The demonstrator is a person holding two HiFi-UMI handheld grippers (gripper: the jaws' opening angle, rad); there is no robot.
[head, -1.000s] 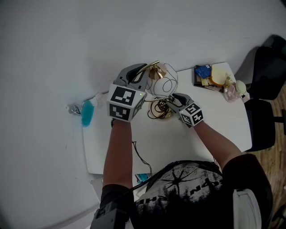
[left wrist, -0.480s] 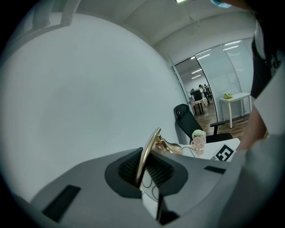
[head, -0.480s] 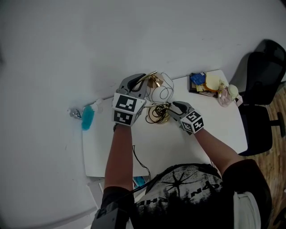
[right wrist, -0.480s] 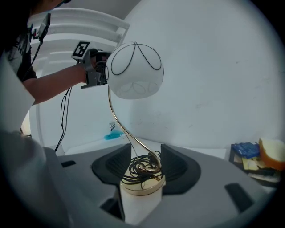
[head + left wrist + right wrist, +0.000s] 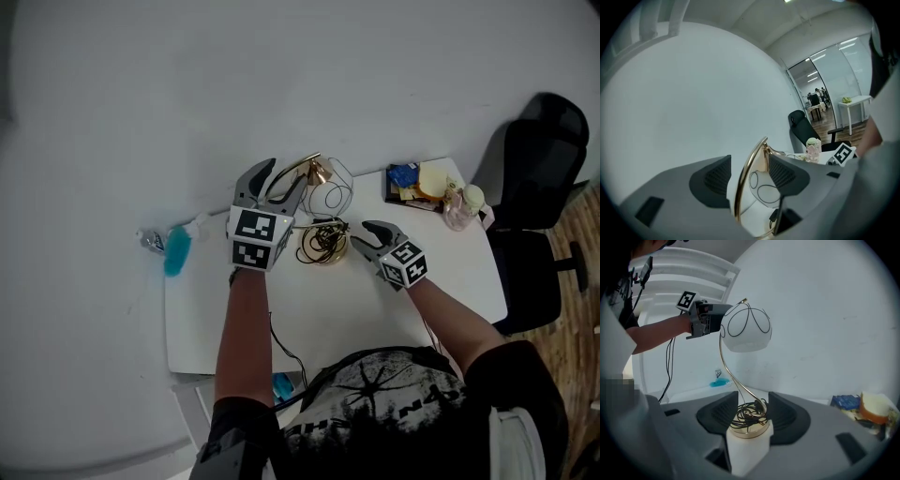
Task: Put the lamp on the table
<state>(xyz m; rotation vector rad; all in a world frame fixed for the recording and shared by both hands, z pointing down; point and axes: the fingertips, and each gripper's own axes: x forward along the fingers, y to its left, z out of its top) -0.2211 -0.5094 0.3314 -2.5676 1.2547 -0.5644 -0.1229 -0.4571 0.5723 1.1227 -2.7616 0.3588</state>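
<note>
The lamp stands on the white table (image 5: 375,319): a round gold base (image 5: 321,246) wrapped in black cord, a curved gold stem (image 5: 302,169) and a white globe shade (image 5: 330,192). My left gripper (image 5: 279,178) is up at the stem, its jaws opening. The left gripper view shows the stem (image 5: 745,183) in the gap between the pads, and neither pad presses on it. My right gripper (image 5: 364,236) stands open just right of the base, apart from it. In the right gripper view the base (image 5: 749,427) sits beyond the open jaws and the globe (image 5: 746,329) hangs above.
A blue brush (image 5: 176,251) lies at the table's left edge. A dark tray of packets (image 5: 412,183) and a pink bottle (image 5: 461,208) sit at the back right corner. A black office chair (image 5: 534,187) stands to the right. A thin cable (image 5: 286,328) runs off the front edge.
The left jaws have come apart off the gold stem. The right gripper has drawn back a little from the lamp base. The lamp stays upright on the table.
</note>
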